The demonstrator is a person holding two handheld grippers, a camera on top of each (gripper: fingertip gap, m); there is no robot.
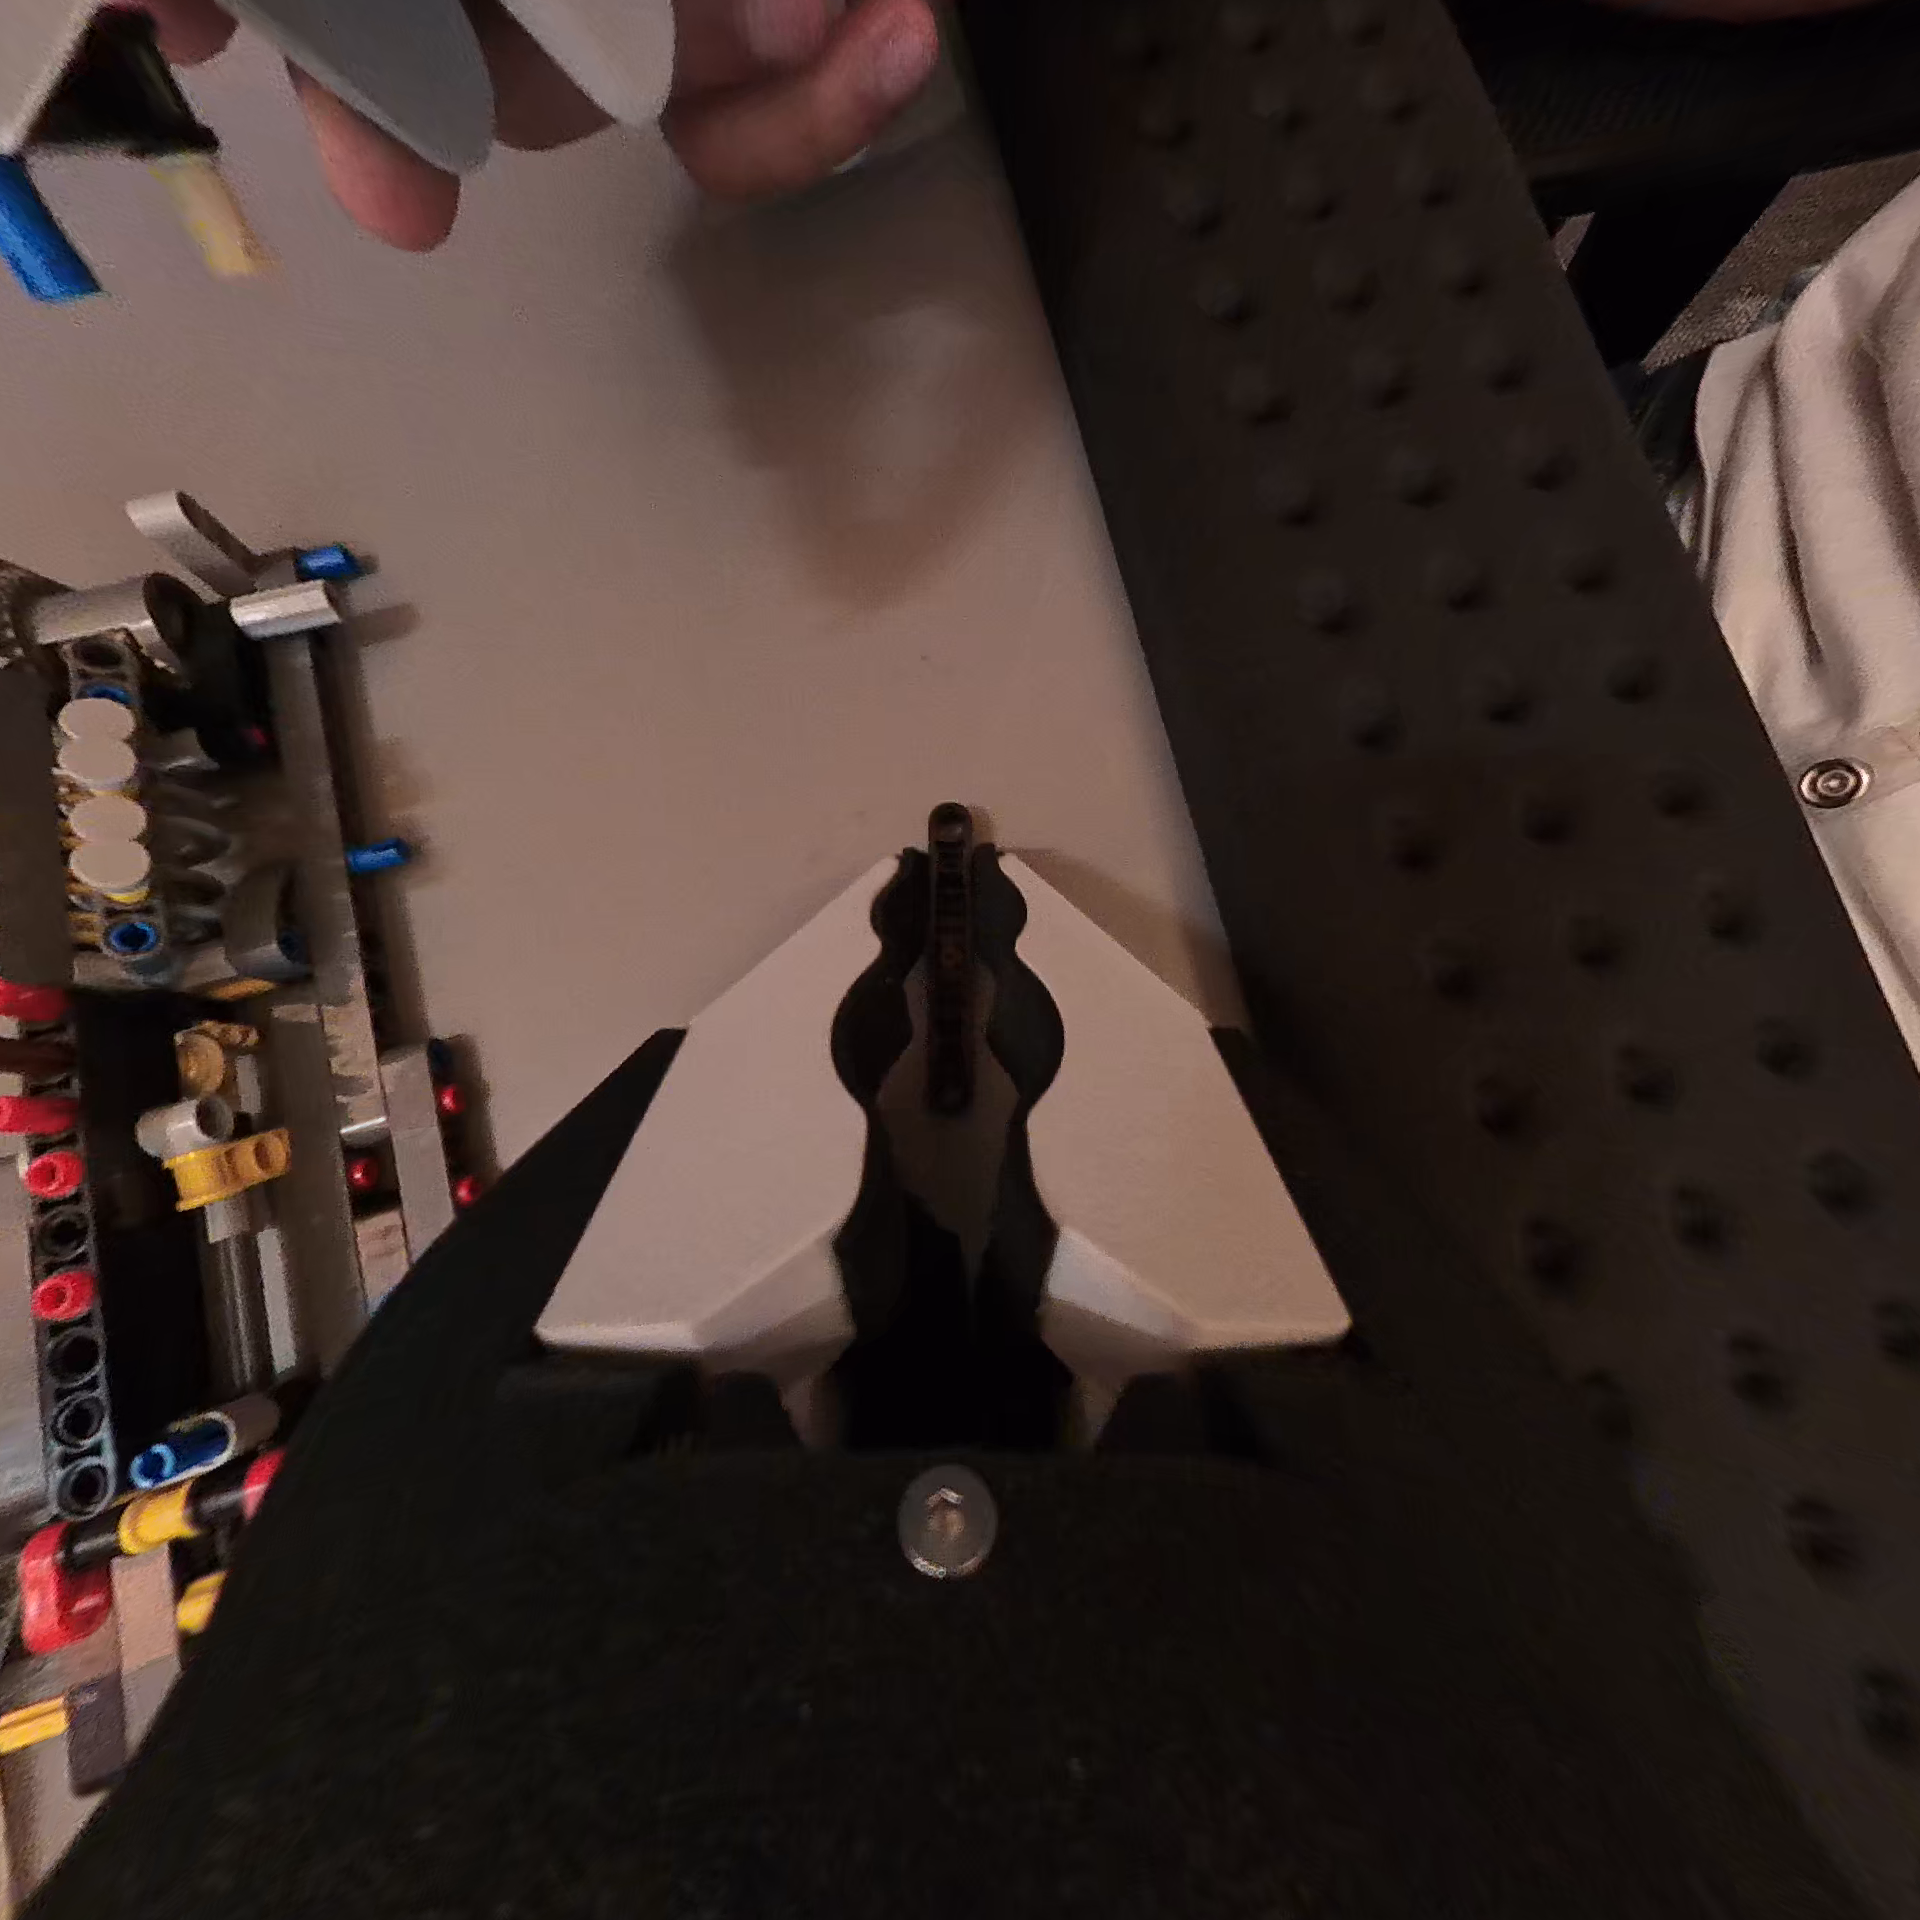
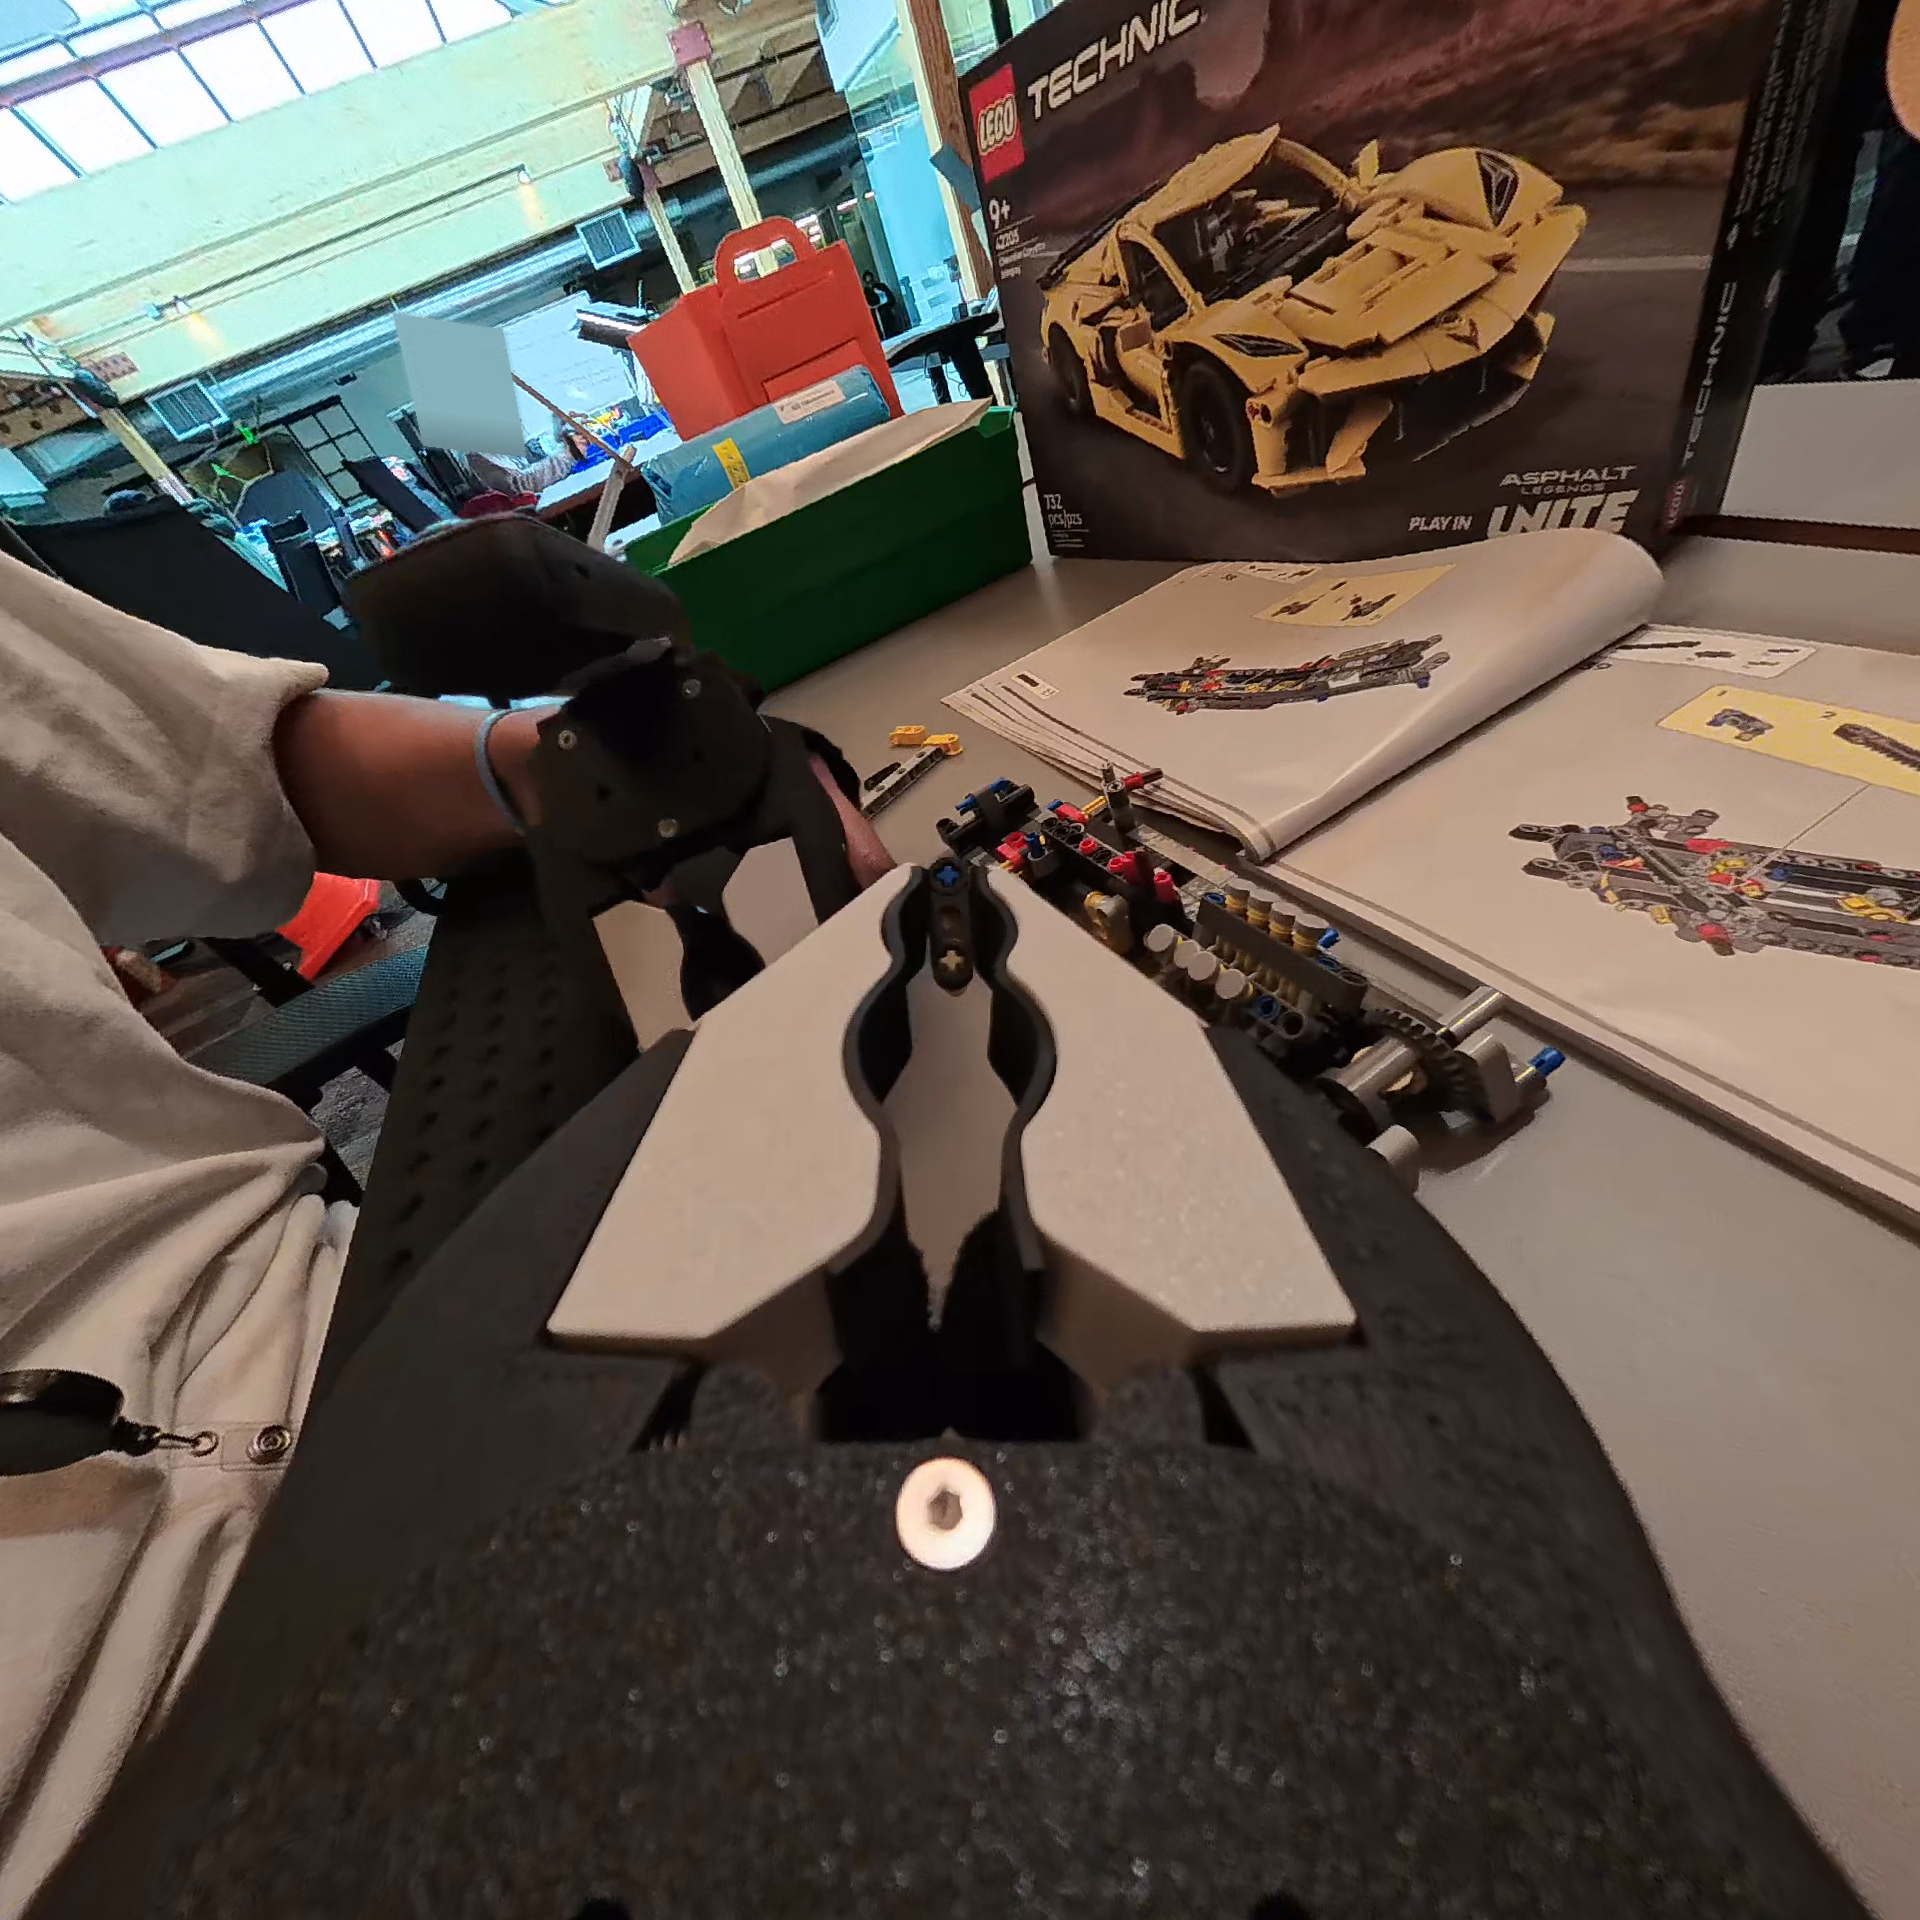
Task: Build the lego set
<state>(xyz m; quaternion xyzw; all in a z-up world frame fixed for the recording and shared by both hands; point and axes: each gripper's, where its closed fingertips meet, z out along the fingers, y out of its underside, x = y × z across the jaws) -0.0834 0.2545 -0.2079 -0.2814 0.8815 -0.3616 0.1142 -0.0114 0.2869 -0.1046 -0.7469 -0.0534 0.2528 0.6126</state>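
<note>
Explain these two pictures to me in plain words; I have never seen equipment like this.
No robot is here: a person holds a two-fingered tool in each hand, and each tool carries a camera looking forward along its fingers. The left wrist view looks down at the table; the left tool is shut on a thin black lego beam, seen edge-on. The right wrist view looks across the table; the right tool is shut on a short black lego piece with a blue pin at its tip. On the table lie the half-built lego chassis, an open instruction booklet, the set's box and a green bin. The person's other hand with the left tool shows at the left.
</note>
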